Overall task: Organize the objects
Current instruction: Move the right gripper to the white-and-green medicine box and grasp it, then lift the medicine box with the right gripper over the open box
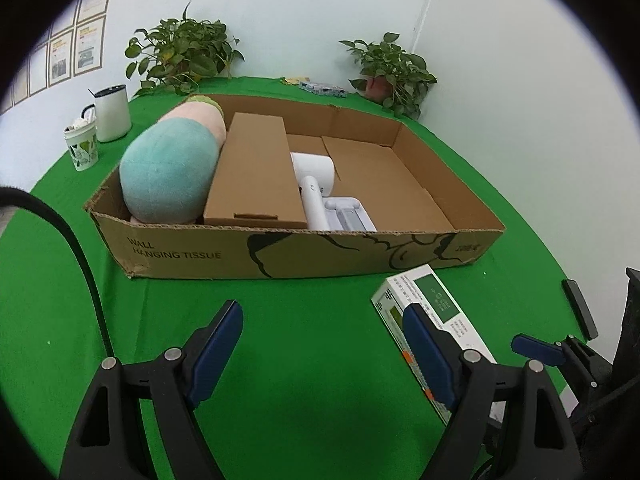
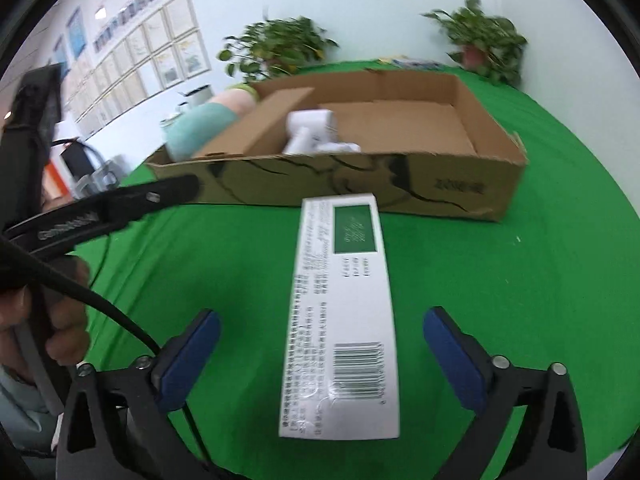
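A long white carton with a green label (image 2: 340,312) lies flat on the green table, its near end between the open fingers of my right gripper (image 2: 320,344), not touched. The same carton shows in the left wrist view (image 1: 428,312), to the right of my left gripper (image 1: 320,340), which is open and empty above the cloth. Behind the carton stands a shallow cardboard box (image 1: 224,248) (image 2: 460,192) holding a teal and pink plush pillow (image 1: 168,168), a flat brown carton (image 1: 256,168) and a white handheld appliance (image 1: 320,188).
Two potted plants (image 1: 184,52) (image 1: 392,72) stand at the back wall. A white kettle (image 1: 112,112) and a patterned cup (image 1: 82,148) stand at the back left. A black cable (image 1: 76,248) hangs at the left. The right gripper shows at the left view's lower right (image 1: 560,352).
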Action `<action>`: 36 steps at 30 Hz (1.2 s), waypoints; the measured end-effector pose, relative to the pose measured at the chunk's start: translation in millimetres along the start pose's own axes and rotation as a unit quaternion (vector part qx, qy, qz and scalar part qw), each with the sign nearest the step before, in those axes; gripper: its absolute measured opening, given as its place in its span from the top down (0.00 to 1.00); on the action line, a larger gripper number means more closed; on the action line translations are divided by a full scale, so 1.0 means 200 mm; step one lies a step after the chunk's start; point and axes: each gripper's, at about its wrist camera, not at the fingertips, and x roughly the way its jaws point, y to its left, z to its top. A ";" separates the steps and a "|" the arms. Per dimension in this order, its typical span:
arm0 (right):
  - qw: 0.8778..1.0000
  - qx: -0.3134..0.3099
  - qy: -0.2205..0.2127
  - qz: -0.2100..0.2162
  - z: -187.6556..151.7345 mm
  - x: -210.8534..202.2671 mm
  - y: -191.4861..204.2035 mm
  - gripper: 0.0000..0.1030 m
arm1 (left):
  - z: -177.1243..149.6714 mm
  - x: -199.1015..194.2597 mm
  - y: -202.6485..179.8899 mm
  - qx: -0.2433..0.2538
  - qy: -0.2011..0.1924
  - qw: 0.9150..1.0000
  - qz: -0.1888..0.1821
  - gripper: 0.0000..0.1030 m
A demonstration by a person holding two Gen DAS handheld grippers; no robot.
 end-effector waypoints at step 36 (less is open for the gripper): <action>0.992 0.042 0.077 0.094 -0.13 0.15 0.14 0.42 | -0.19 0.27 -0.06 -0.120 0.140 0.974 -0.133 0.44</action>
